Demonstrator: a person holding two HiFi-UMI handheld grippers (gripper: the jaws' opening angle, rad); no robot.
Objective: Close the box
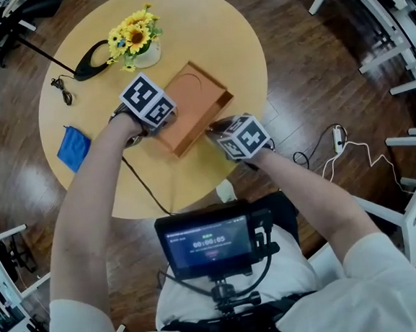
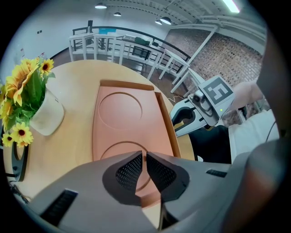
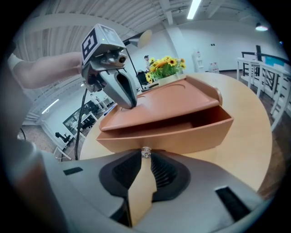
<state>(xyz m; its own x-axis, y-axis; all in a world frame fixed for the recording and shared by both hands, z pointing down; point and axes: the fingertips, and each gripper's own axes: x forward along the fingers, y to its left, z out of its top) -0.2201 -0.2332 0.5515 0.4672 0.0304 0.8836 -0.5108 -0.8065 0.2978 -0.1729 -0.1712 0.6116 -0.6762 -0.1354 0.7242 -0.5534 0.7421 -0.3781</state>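
Observation:
A brown box [image 1: 191, 101] lies on the round wooden table [image 1: 233, 36]. Its lid [image 3: 159, 107], embossed with two rings, is tilted and ajar, leaving a gap above the front wall [image 3: 182, 134]. My left gripper [image 1: 162, 126] is shut with nothing between its pads, and its tips rest on the lid's near end [image 2: 144, 157]. In the right gripper view those tips [image 3: 127, 101] touch the lid top. At the box's front side my right gripper [image 1: 216, 130] is shut on a tan flap [image 3: 141, 186] with a small metal snap [image 3: 146, 152].
A white pot of sunflowers [image 1: 138, 41] stands behind the box, with a black looped object [image 1: 91, 60] and cable to its left. A blue cloth [image 1: 72, 147] lies at the table's left edge. White racks [image 1: 391, 30] ring the table.

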